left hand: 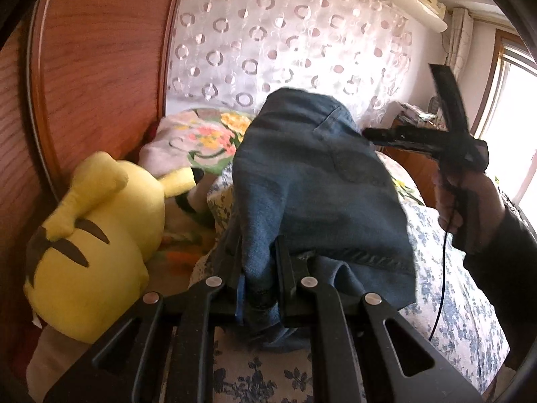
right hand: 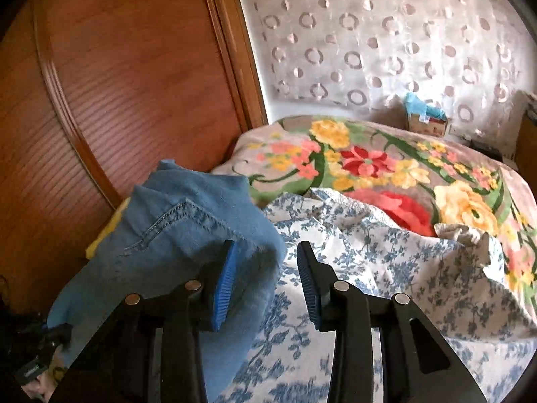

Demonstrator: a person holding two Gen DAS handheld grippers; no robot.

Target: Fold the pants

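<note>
The blue denim pants (left hand: 308, 174) rise in a mound over the bed, with a back pocket showing near the top. My left gripper (left hand: 258, 278) is shut on a bunched edge of them, close to the camera. A hand at the right holds my right gripper (left hand: 376, 134) side-on beside the top of the pants. In the right wrist view the pants (right hand: 174, 231) hang at the left. My right gripper (right hand: 265, 282) is open. A corner of denim lies in the gap by the left blue pad (right hand: 225, 285), and neither pad presses on it.
A yellow plush toy (left hand: 94, 235) lies against the wooden panel (left hand: 100, 67) at the left. A floral blanket (right hand: 386, 161) is heaped at the far side of the blue-flowered sheet (right hand: 386, 268). A patterned curtain (left hand: 285, 33) hangs behind, and a small box (right hand: 426, 122) stands beneath it.
</note>
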